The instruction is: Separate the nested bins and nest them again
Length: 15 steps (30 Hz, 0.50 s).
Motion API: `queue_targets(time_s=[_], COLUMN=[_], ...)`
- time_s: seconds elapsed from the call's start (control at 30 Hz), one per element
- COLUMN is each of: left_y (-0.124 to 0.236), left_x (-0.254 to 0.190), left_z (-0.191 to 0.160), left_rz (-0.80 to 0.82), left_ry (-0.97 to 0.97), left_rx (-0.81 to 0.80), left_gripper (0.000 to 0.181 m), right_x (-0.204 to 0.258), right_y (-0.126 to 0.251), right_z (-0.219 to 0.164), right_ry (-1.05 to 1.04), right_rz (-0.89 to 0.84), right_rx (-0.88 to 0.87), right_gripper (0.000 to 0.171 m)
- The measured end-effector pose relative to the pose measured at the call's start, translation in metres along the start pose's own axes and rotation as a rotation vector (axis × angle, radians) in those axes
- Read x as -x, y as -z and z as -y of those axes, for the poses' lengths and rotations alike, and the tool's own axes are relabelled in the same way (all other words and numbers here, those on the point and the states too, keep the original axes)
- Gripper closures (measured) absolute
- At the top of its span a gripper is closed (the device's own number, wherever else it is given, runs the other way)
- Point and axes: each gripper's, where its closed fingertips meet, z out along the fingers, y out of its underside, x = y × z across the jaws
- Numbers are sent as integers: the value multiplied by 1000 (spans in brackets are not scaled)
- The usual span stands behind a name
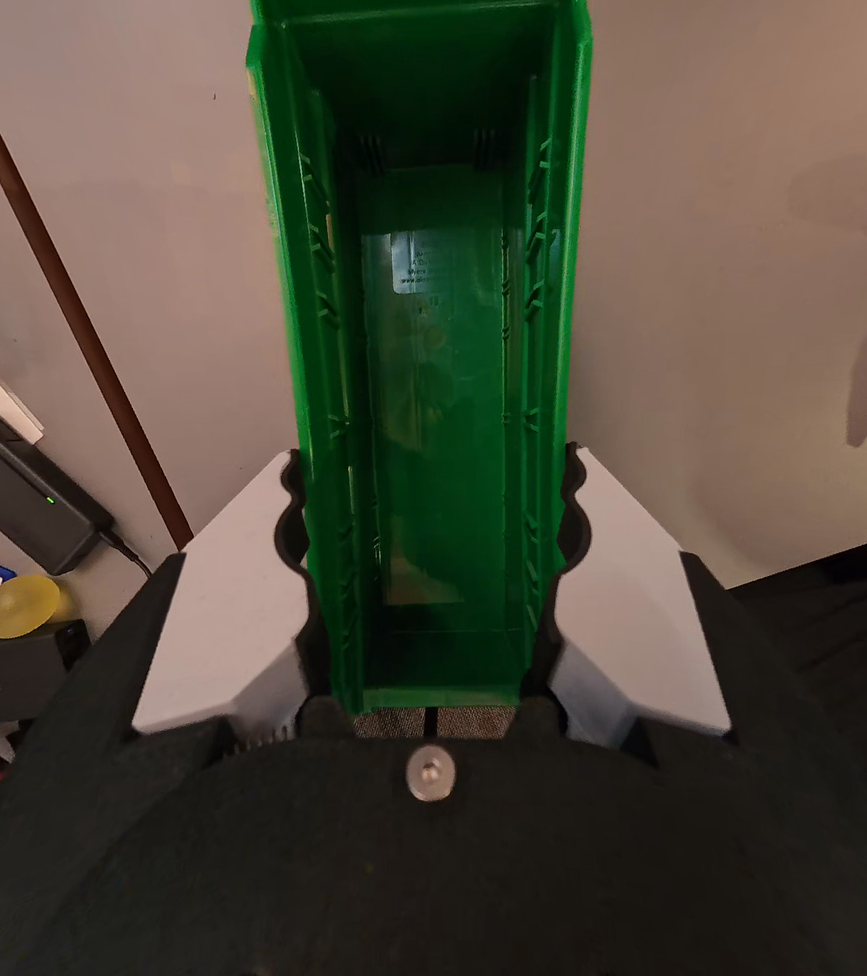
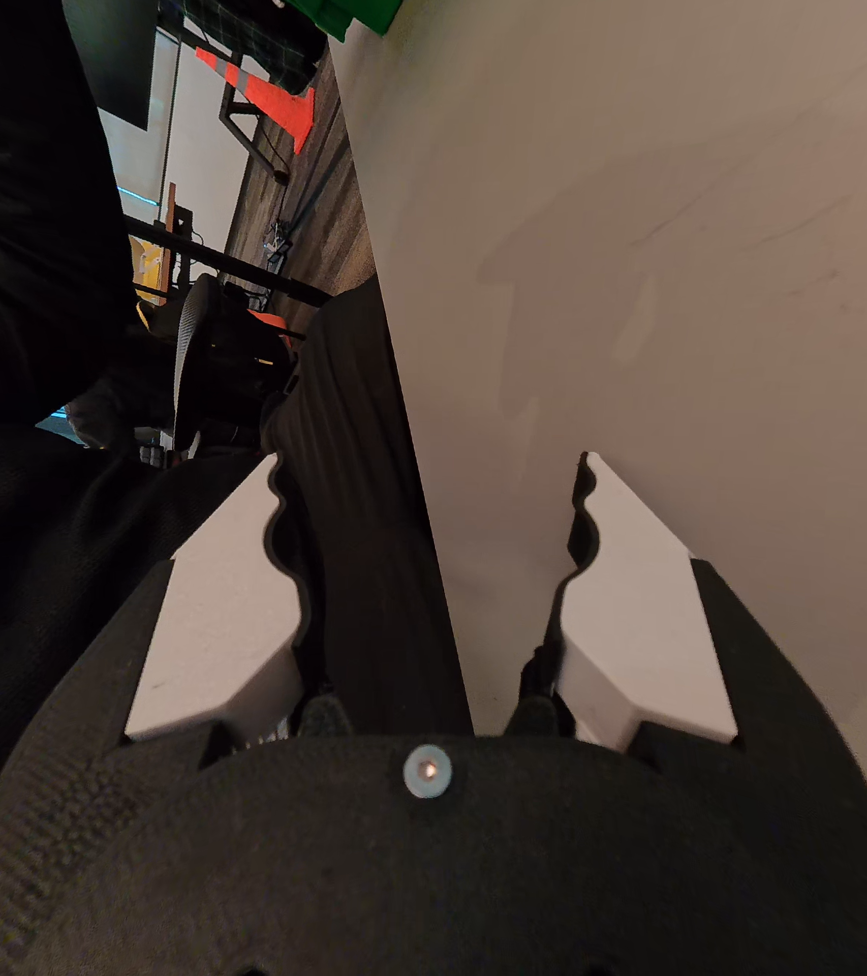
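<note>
Currently my left gripper [image 1: 434, 528] is pinching the green bin [image 1: 431, 338] across its width, long axis running straight away from me. My right gripper [image 2: 429, 523] is hanging spread and empty over the table [image 2: 632, 211], bin far off.

bin [image 1: 436, 369] between left fingers [image 1: 291, 528]

Left gripper [image 1: 434, 533]: fingers closed against both side walls of a green bin [image 1: 436, 369]. Right gripper [image 2: 429, 533]: fingers spread, gripping nothing.
</note>
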Motion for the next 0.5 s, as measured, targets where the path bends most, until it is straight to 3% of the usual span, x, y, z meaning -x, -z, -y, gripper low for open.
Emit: queue_targets(time_s=[0.5], left_y=[5], left_x=[-2], left_z=[8], left_rz=[13], left_ry=[-6], left_rx=[-44], left_gripper=[94], right_x=[-1], right_y=[-1], right_z=[-1], right_ry=[-11], right_rz=[19], right_rx=[-3], right_gripper=[72])
